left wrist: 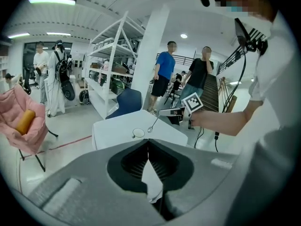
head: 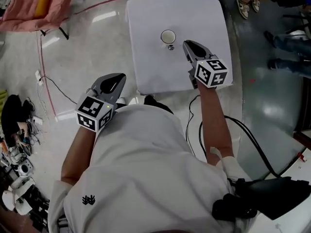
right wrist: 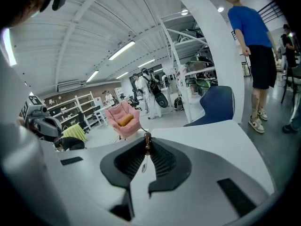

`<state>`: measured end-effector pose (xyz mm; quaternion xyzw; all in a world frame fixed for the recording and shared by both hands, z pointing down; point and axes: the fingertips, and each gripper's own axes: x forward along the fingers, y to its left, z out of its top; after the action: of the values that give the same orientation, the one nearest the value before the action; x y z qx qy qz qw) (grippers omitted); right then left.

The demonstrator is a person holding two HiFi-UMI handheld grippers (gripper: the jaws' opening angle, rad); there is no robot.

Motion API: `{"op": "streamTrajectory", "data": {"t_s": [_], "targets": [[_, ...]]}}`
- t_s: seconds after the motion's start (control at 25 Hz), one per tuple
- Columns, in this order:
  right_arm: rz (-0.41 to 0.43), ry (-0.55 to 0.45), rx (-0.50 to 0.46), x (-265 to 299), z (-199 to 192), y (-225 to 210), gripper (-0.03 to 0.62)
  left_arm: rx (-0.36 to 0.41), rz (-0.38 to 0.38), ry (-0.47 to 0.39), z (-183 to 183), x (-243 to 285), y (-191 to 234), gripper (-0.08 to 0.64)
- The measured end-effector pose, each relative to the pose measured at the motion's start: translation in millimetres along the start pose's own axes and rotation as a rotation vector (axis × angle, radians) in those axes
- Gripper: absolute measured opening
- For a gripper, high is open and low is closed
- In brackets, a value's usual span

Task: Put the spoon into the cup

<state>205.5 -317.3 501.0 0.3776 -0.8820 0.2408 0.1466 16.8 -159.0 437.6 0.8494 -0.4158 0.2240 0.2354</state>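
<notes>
A white cup (head: 168, 36) stands upright near the far middle of the white table (head: 150, 72). My right gripper (head: 186, 43) hovers over the table just right of the cup, shut on the handle of a thin metal spoon (head: 170, 47). The spoon's bowl hangs just in front of the cup, outside it. In the right gripper view the jaws pinch the spoon (right wrist: 147, 138) at their tips. From the left gripper view the cup (left wrist: 138, 133), the spoon (left wrist: 152, 125) and the right gripper (left wrist: 175, 113) are far ahead. My left gripper (head: 119, 76) is shut and empty, off the table's left front corner.
A pink chair (head: 34, 4) stands on the floor at far left, with cables (head: 53, 89) trailing near it. A blue chair (left wrist: 128, 101) sits behind the table. Several people (left wrist: 163, 74) stand beyond, and shoes (head: 245, 6) show right of the table. Shelving (left wrist: 110, 65) fills the background.
</notes>
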Motion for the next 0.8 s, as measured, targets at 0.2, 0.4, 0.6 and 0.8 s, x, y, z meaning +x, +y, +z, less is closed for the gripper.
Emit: {"op": "streamTrajectory", "data": {"t_s": [0.2,0.4,0.6,0.8], "targets": [[0.006,0.021,0.006,33,0,-28,0.044,-0.013,0.047,0.029,2,5,12,0.012],[0.01,0.056,0.029,69,-13,-44,0.044,-0.035,0.102,0.048,6,1,33,0.012],[0.019,0.09,0.042,94,-31,-54,0.044,-0.054,0.14,0.064,5,-2,40,0.012],[0.025,0.126,0.054,119,-48,-62,0.044,-0.052,0.17,0.091,3,-4,49,0.012]]}}
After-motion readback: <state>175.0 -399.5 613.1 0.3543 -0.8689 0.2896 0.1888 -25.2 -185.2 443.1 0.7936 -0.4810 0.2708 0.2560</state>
